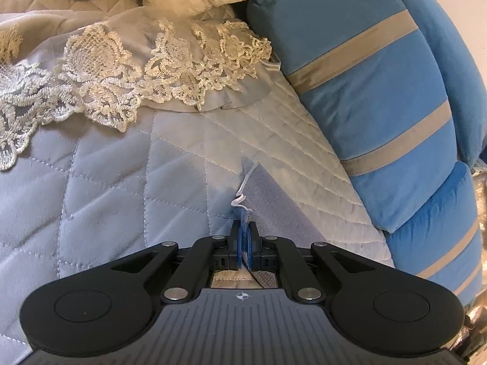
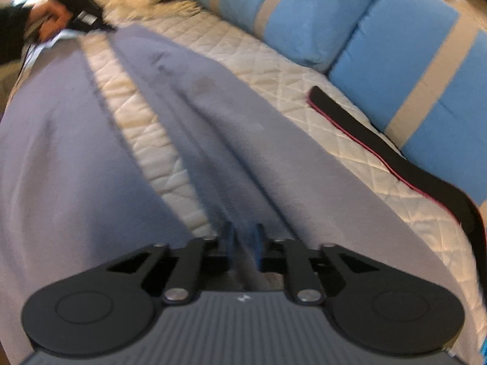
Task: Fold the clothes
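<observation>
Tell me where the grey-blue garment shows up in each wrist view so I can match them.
Left wrist: garment lower centre, its corner pinched by the left gripper.
Right wrist: garment stretches across the middle, from the right gripper.
Shared landmark: blue striped cushions.

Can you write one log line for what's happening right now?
left gripper: shut on gray garment corner | right gripper: gripping its other end | garment: stretched over quilted cover

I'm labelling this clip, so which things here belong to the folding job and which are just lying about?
Job:
- grey-blue fabric garment
- left gripper, shut on its corner
- right gripper, gripping its other end

Lying about:
- blue cushions with beige stripes
- black strap with red edge
- cream lace cloth
- quilted cover
</observation>
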The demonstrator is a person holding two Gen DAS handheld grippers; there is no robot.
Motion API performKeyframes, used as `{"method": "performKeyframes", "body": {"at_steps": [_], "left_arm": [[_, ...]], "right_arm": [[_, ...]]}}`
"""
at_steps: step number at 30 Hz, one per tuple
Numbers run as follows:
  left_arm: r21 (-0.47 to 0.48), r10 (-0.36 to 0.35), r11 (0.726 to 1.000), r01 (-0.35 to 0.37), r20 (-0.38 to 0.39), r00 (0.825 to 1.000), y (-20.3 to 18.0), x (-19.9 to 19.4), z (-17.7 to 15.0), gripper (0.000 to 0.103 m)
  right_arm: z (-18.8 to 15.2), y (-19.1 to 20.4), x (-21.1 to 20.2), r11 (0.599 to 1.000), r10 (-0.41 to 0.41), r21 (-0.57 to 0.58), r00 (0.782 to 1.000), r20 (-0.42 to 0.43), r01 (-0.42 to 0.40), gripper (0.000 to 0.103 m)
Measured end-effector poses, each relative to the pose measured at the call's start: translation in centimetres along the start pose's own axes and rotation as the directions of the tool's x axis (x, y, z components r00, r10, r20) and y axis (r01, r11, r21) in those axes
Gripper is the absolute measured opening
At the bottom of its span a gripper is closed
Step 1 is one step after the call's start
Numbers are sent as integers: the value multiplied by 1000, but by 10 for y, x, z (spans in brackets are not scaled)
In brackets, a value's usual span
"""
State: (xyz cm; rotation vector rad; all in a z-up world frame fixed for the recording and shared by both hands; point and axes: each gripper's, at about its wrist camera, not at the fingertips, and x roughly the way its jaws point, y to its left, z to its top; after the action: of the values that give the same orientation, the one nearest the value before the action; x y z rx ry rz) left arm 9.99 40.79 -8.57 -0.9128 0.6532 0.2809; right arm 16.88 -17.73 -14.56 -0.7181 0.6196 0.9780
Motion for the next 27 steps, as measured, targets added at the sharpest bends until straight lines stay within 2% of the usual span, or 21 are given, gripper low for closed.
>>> {"method": "performKeyframes", "body": {"at_steps": [5, 9, 12, 17, 20, 22, 23, 24, 25, 26, 27], "left_arm": [[7, 11, 1000, -11, -10, 1000, -2, 0, 3, 3], [-4, 15, 1000, -15, -14, 1000, -1, 0, 7, 3], [-9, 23, 1000, -23, -15, 1000, -2, 1, 10, 3], [-7, 35, 999, -35, -24, 999, -5, 1, 10, 3], [4, 33, 999, -33, -46, 998, -5, -2, 11, 6], [42, 32, 999, -29, -57, 998, -8, -9, 11, 10], [69, 36, 997, -32, -51, 998, -11, -15, 10, 16], [100, 43, 994, -39, -38, 998, -16, -22, 9, 27], [130, 49, 990, -45, -25, 999, -20, -29, 8, 32], [181, 48, 982, -46, -7, 999, -28, -37, 6, 42], [242, 42, 969, -44, 13, 999, -38, -45, 2, 52]], "right_arm": [[0, 15, -13, 989, -81, -121, 996, 25, 84, 2], [-2, 34, -37, 961, -144, -226, 986, 79, 158, 2], [-11, 59, -49, 899, -201, -373, 972, 118, 231, 2], [-31, 95, -44, 796, -221, -552, 968, 116, 248, 2], [-40, 106, -37, 751, -231, -610, 966, 114, 252, 2], [-42, 109, -33, 734, -238, -628, 964, 116, 257, 2], [-42, 110, -33, 727, -244, -634, 962, 120, 264, 2], [-41, 110, -32, 726, -247, -634, 961, 123, 268, 3], [-40, 109, -32, 731, -248, -625, 960, 127, 272, 4], [-38, 108, -32, 738, -252, -614, 958, 135, 280, 15], [-35, 106, -34, 750, -257, -592, 954, 151, 296, 34]]}}
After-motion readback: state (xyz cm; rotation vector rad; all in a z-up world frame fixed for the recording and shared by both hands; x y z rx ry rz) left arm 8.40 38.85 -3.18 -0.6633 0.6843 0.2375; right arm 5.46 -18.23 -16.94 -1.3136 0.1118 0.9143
